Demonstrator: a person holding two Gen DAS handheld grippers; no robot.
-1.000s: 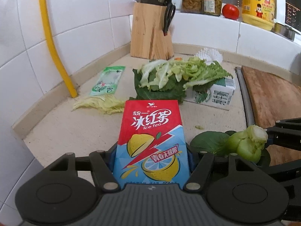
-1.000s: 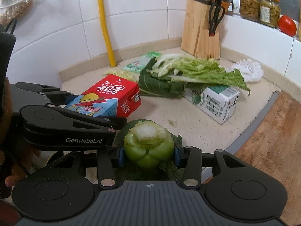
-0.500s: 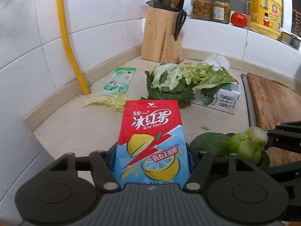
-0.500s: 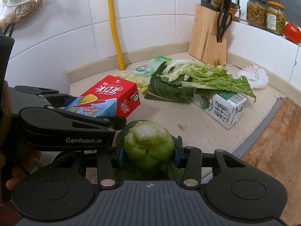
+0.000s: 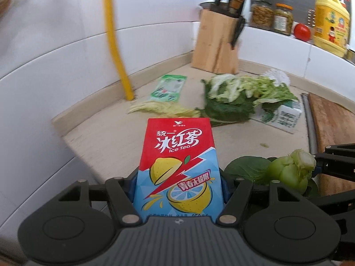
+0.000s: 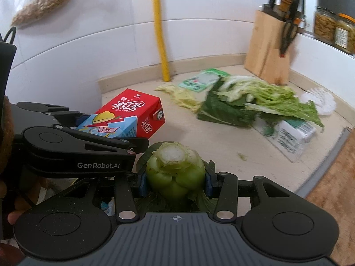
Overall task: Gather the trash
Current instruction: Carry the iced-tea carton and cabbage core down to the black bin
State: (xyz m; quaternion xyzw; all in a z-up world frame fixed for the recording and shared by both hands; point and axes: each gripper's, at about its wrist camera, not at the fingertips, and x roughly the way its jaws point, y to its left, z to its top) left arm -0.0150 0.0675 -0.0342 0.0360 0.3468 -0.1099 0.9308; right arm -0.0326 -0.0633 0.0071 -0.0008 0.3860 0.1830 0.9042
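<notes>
My left gripper (image 5: 178, 184) is shut on a red and blue ice tea carton (image 5: 177, 164), held off the counter with its top pointing away from me. In the right wrist view the same carton (image 6: 131, 117) shows at the left. My right gripper (image 6: 175, 181) is shut on a green vegetable stump (image 6: 175, 168), cut end up, with dark leaves under it. That stump (image 5: 290, 170) appears at the right of the left wrist view. More trash lies on the counter: a pile of cabbage leaves (image 6: 255, 102), a white milk carton (image 6: 290, 137), a green wrapper (image 6: 203, 79) and pale leaf scraps (image 6: 179, 94).
A wooden knife block (image 6: 270, 53) stands in the far corner beside a white foam net (image 6: 319, 102). A yellow pipe (image 6: 160, 35) runs down the tiled wall. A wooden cutting board (image 5: 332, 124) lies at the right. Jars, a tomato (image 5: 301, 32) and a yellow bottle (image 5: 330, 22) sit on the ledge.
Both grippers have drawn back from the counter and swung left with their loads; the trash pile now looks farther off and more wall shows. Neither grip has changed.
</notes>
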